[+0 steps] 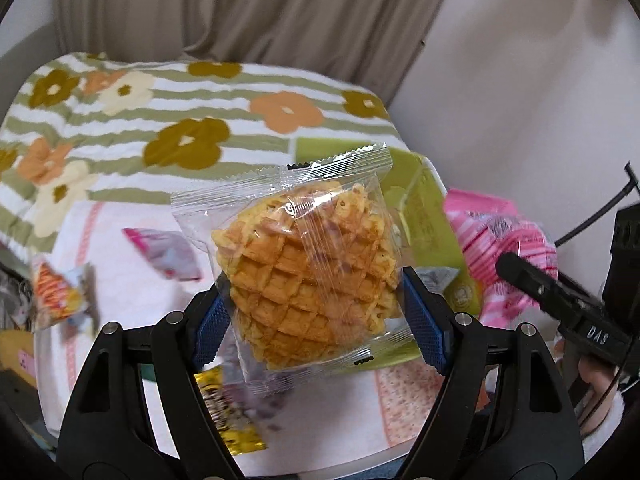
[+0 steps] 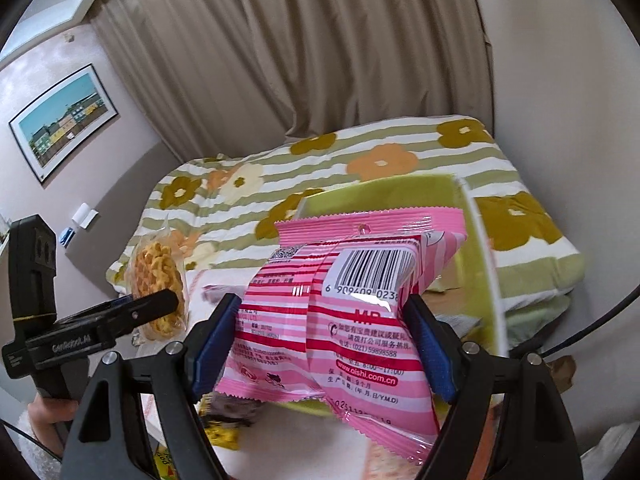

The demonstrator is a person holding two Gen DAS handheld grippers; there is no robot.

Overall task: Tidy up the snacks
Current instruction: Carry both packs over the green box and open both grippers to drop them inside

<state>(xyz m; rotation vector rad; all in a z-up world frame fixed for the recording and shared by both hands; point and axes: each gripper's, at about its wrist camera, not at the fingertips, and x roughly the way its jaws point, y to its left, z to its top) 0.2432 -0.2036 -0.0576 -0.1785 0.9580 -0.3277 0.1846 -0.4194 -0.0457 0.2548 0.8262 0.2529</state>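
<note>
clear glossy plastic waffle pack [image 1: 304, 256]

Beige curtains [image 2: 280, 60] hang in folds behind a bed [image 2: 400, 148] covered with a green-striped, flowered quilt. Plain pale walls [image 1: 520, 60] stand on both sides; a framed picture [image 2: 64, 120] of colourful houses hangs on one.
</note>
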